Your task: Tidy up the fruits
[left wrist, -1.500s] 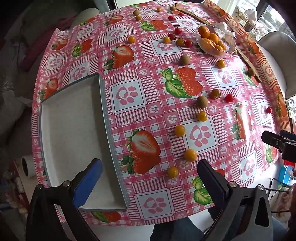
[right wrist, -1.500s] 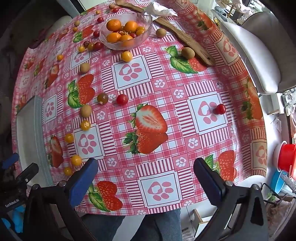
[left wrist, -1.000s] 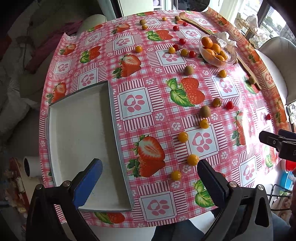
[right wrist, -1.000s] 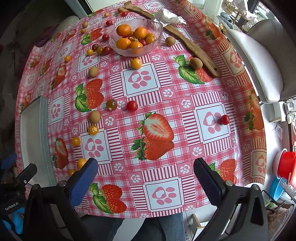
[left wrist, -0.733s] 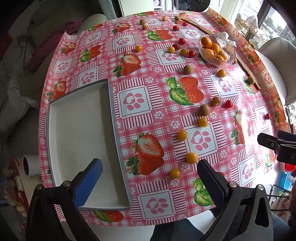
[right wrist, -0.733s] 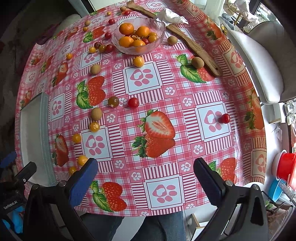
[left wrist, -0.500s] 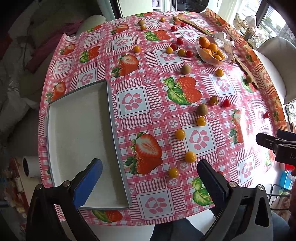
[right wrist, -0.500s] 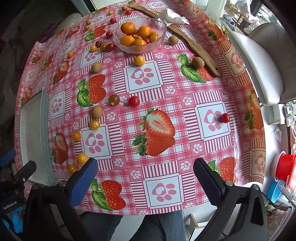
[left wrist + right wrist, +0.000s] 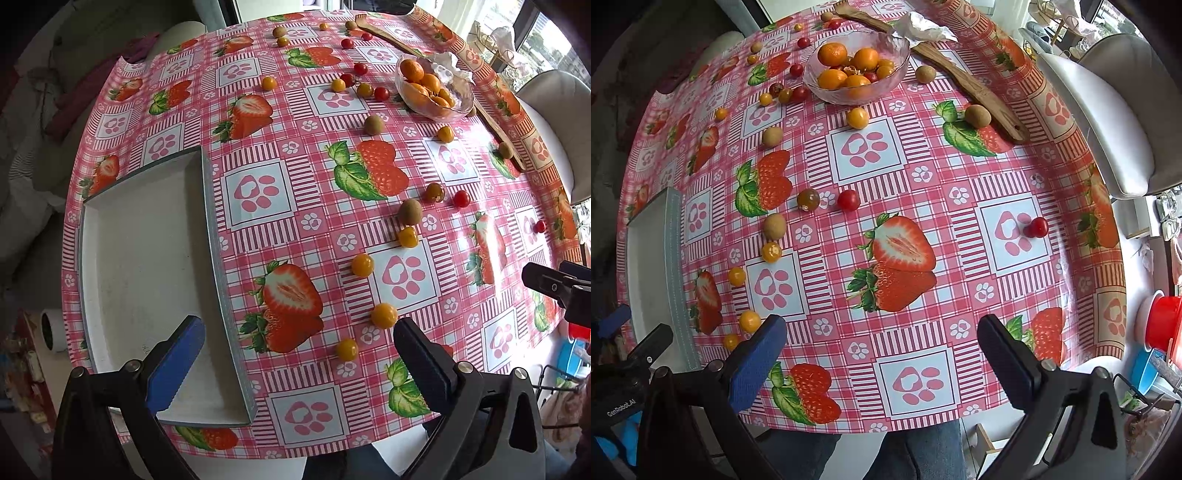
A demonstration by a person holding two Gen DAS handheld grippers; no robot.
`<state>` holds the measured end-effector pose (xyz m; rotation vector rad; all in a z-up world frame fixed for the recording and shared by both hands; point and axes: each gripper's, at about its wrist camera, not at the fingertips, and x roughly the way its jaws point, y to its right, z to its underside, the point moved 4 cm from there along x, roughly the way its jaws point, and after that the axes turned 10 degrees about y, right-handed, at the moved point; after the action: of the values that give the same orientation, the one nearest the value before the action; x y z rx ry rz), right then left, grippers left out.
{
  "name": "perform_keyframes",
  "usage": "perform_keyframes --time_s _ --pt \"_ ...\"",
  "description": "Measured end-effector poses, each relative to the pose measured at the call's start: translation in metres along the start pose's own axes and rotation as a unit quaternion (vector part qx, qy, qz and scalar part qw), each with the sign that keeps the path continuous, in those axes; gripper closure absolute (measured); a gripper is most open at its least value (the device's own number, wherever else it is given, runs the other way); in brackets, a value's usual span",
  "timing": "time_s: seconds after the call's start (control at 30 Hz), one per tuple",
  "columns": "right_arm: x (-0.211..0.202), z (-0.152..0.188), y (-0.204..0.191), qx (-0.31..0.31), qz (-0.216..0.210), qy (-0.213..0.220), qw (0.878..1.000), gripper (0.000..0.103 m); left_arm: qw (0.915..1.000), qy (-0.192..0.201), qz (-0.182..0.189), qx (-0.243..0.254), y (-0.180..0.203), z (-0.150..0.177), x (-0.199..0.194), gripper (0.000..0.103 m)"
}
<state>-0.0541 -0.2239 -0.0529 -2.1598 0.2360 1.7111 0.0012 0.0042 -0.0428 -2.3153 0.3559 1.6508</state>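
So far, little entered: nothing has been picked up.

Change, item one: over the last second and a half both views have pulled back and risen slightly, so more of the tabletop [image 9: 258, 110] shows, far edge included. No fruit has shifted place on the cloth between the earlier frames and now. Judgement: this is a survey before the first pick, with the sorting not yet begun.

Left tool [image 9: 295, 347]: released, fingers spread wide, nothing between them; hangs above the near edge, straddling the right wall of the white tray [image 9: 140, 240].

Right tool [image 9: 882, 350]: likewise spread and bare, over the near middle of the cloth.

White tray: on the left of the tabletop, holding nothing visible.

Glass bowl [image 9: 897, 48]: far side, holding several oranges and a few small fruits, beside a long wooden board [image 9: 979, 92].

Loose fruit: a curved trail of yellow cherry tomatoes, the nearest [image 9: 346, 349] just ahead of the left tool, well clear of the tray; brown kiwi-like fruits [image 9: 410, 211] and red tomatoes [image 9: 848, 199] further on; one red tomato [image 9: 1036, 227] apart at the right.

Judgement: the nearest yellow tomato is the likeliest first candidate; small and round, it may roll when nudged.
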Motion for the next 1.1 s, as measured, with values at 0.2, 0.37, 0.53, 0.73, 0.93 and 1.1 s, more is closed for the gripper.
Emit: perform_keyframes --time_s 0.2,0.37,0.53,0.73,0.93,1.1 --pt "0.018 0.001 -0.002 -0.007 0.012 -0.010 1.000 0.000 0.9999 -0.005 0.006 0.008 0.012 0.000 0.027 0.000" --pt "0.036 -0.007 -0.001 -0.013 0.018 -0.003 1.000 0.000 0.9998 -0.002 0.003 0.022 0.023 -0.004 0.052 0.000" --pt "0.060 -0.020 -0.009 -0.032 0.016 -0.007 0.999 0.000 0.9996 0.006 -0.001 0.027 0.028 -0.009 0.073 0.000" --pt "0.087 -0.038 -0.021 -0.070 0.016 0.006 0.997 0.007 0.9994 0.008 -0.003 0.032 0.029 -0.014 0.090 0.013" --pt "0.102 -0.054 -0.030 -0.086 0.016 0.017 0.996 0.027 0.9994 0.023 0.016 0.023 0.033 -0.022 0.097 0.028" --pt "0.105 -0.066 -0.040 -0.114 0.027 0.033 0.993 0.074 0.9975 0.036 0.052 0.030 0.049 -0.026 0.092 0.069"
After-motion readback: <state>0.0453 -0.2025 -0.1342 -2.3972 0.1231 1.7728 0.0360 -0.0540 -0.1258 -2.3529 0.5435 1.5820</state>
